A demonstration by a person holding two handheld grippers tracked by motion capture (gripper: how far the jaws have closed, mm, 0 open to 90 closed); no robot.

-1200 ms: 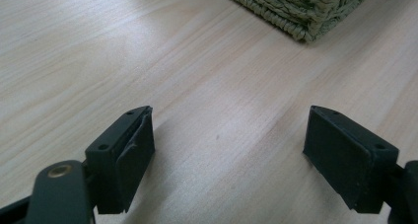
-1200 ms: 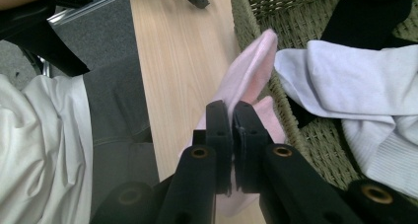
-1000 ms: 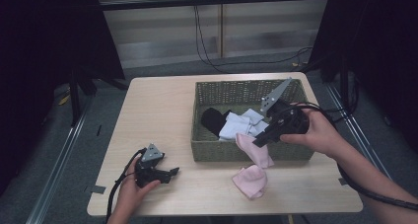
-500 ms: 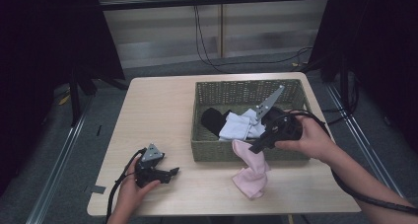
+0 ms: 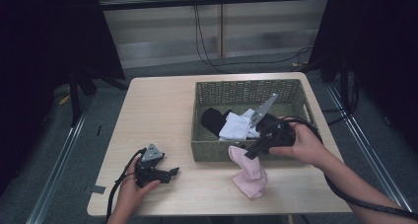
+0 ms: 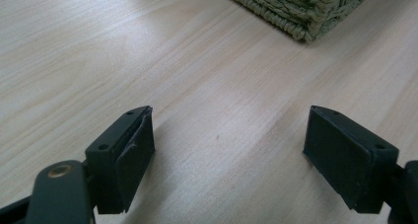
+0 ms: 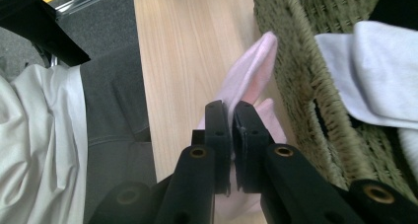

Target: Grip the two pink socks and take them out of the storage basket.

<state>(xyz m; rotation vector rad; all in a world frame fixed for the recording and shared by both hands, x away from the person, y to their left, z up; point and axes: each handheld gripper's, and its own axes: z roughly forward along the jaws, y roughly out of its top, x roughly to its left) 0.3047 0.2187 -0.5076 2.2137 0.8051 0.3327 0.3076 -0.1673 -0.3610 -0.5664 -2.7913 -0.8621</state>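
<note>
My right gripper [image 5: 248,155] is shut on a pink sock [image 5: 249,172], which hangs from its jaws with the lower end bunched on the table in front of the green woven basket [image 5: 217,150]. In the right gripper view the pink sock [image 7: 246,78] is pinched between the closed jaws of the right gripper [image 7: 231,113], right beside the basket wall [image 7: 300,86]. Inside the basket lie a white cloth [image 5: 236,128] and a black cloth [image 5: 212,119]. My left gripper [image 5: 172,172] rests on the table at the front left, and the left gripper [image 6: 229,135] stands open over bare wood.
The light wooden table [image 5: 157,110] has free room on its left half. A basket corner [image 6: 305,17] lies ahead of the left gripper. Cables trail from both grippers. Grey floor and dark stands surround the table; the front edge is close to both hands.
My right gripper has come down and toward the table's front edge with the pink sock, whose lower end now bunches on the wood. The left gripper has stayed put.
</note>
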